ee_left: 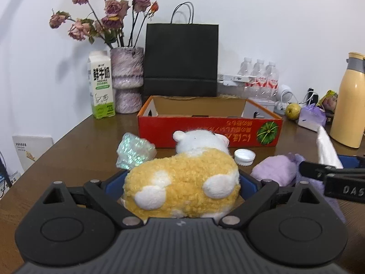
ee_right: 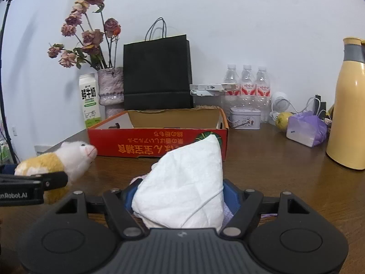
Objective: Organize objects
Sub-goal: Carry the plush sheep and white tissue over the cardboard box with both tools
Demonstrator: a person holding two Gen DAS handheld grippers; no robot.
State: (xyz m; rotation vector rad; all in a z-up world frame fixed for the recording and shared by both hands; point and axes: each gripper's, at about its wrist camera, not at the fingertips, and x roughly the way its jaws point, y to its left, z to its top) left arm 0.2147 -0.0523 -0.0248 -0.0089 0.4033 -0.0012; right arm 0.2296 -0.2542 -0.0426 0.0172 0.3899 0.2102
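Your left tongs (ee_left: 182, 189) gripping plush toy (ee_left: 182, 182), its long axis lying crosswise. Right tongs (ee_right: 180, 201) clenching white cloth bundle (ee_right: 184, 182). Red box (ee_left: 209, 132) sitting dead ahead of both, left tongs looking nearer.

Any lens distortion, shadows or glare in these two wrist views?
Left wrist view: strong fisheye bowing of the table edge, dark corner at top right, a soft shadow of the dried roses on the wall. Right wrist view: same bowing, dark corners, a glare streak on the yellow flask; the white cloth bundle looks slightly washed out.
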